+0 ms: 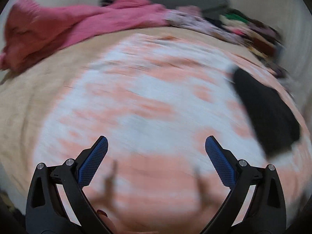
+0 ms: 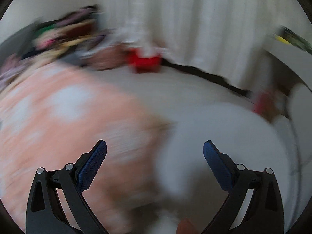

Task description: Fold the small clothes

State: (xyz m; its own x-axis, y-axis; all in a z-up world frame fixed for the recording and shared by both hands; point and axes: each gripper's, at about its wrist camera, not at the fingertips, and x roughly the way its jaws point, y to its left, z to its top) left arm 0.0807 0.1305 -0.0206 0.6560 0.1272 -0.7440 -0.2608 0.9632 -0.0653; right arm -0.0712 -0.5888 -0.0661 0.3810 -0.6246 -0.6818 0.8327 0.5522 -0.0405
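I see both views smeared with blur, so fine detail is lost to me. My left gripper [image 1: 156, 142] has its blue-padded fingers [image 1: 93, 161] spread wide with nothing between them, and it hangs over a peach-and-white patterned spread [image 1: 148, 105] that fills the ground ahead of it. The clothes to fold sit away from these tongs: a black garment [image 1: 267, 115] lies flat ahead and to the right of the left gripper, its near corner past the right finger, and a big pink garment [image 1: 64, 27] lies crumpled far ahead to the left on a tan blanket [image 1: 25, 101]. A mixed heap of clothes [image 1: 239, 29] runs along the far right edge; I cannot pick out single pieces in it. My right gripper [image 2: 155, 146] is likewise wide open and empty, poised where the peach spread's edge meets a plain white sheet [image 2: 224, 128], which reaches ahead and right of it. Far ahead of it sits something red [image 2: 147, 62], perhaps a box, before pale curtains [image 2: 204, 29]. I can read no label or writing anywhere. The stretch of spread between and just ahead of the left tongs is open.
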